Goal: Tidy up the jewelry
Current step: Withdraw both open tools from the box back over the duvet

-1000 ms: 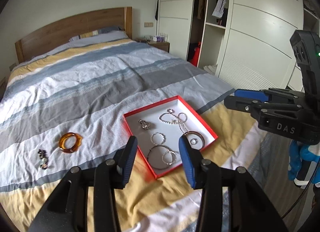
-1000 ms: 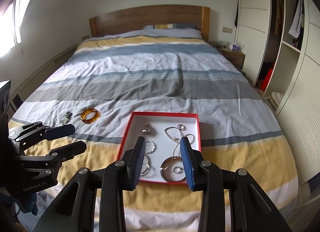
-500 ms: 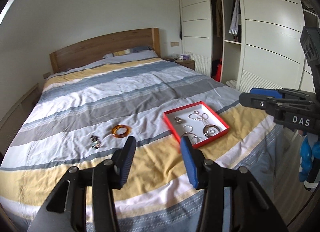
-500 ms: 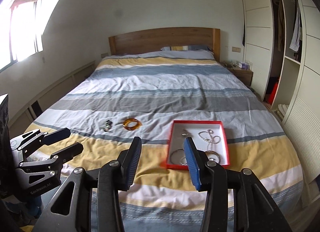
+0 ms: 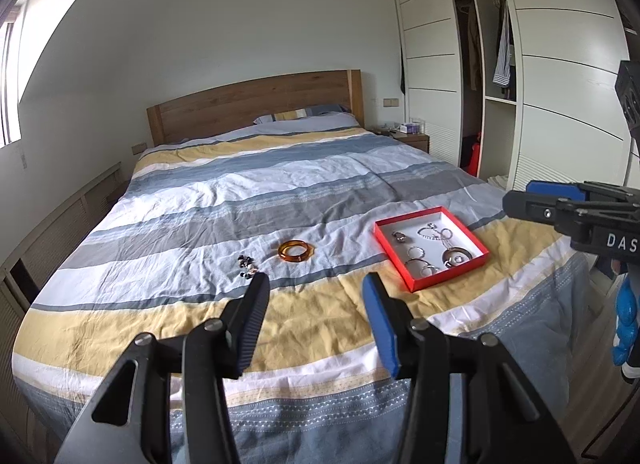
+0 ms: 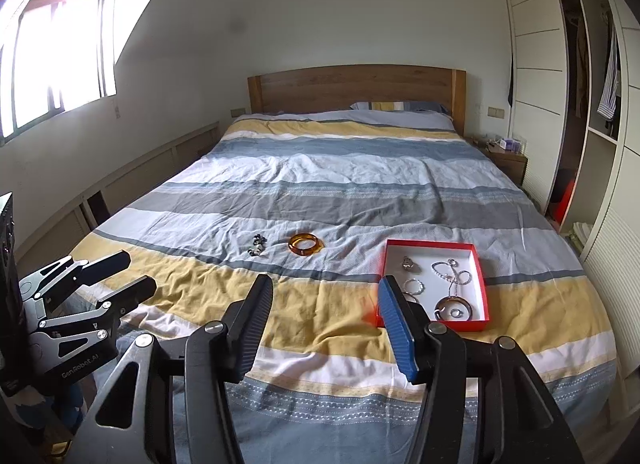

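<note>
Jewelry: one boxed set (image 6: 436, 284), one bangle (image 6: 305, 244)

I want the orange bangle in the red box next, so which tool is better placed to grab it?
Probably the left tool: the orange bangle lies almost straight ahead of its open jaws. The right tool faces nearer the red box. Neither holds anything.

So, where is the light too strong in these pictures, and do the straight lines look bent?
Right wrist view: the window is blown out to white, with no detail outside. Left wrist view: only a sliver of window shows, and the light is even. Both views: fisheye bends the wardrobe edges and wall lines, and the corners go dark. The tray stays sharp.
</note>
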Demonstrator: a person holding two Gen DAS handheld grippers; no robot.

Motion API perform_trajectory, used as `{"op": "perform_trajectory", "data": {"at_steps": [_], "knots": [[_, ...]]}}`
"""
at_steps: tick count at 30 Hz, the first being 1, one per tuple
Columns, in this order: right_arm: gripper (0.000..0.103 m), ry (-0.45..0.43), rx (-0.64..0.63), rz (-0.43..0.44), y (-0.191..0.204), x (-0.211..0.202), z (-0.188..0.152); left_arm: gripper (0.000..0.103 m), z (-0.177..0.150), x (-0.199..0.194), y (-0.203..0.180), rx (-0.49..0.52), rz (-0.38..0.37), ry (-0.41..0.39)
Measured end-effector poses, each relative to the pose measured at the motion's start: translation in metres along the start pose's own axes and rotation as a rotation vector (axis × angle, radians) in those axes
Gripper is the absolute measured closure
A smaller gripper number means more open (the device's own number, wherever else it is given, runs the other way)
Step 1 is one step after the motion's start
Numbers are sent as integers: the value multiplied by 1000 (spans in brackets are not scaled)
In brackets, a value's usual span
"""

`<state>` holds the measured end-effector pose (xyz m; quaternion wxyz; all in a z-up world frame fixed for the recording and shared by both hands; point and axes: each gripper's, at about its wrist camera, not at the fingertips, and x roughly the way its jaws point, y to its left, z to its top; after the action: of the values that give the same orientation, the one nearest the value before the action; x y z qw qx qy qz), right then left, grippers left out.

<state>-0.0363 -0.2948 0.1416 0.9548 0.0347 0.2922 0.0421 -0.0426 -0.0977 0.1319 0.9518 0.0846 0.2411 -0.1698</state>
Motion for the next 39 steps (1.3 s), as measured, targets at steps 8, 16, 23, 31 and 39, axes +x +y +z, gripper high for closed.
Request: {"op": "perform_trajectory", "data": {"at_steps": [8,16,23,31,39], "knots": [[46,2,-15,11,10,-1,-1,56,-4,0,9,-21,19,5],[46,32,-13,20,11,14,-3,50,-7,12,16,-36,30,28],[45,83,-9,38,13,45,-5,49,-12,37,29,-63,29,79],[45,155,10,68,10,94,-7,49,-19,80,45,-93,48,162],[45,219,23,83,3,141,-10,49,-28,124,59,-111,64,236]]}}
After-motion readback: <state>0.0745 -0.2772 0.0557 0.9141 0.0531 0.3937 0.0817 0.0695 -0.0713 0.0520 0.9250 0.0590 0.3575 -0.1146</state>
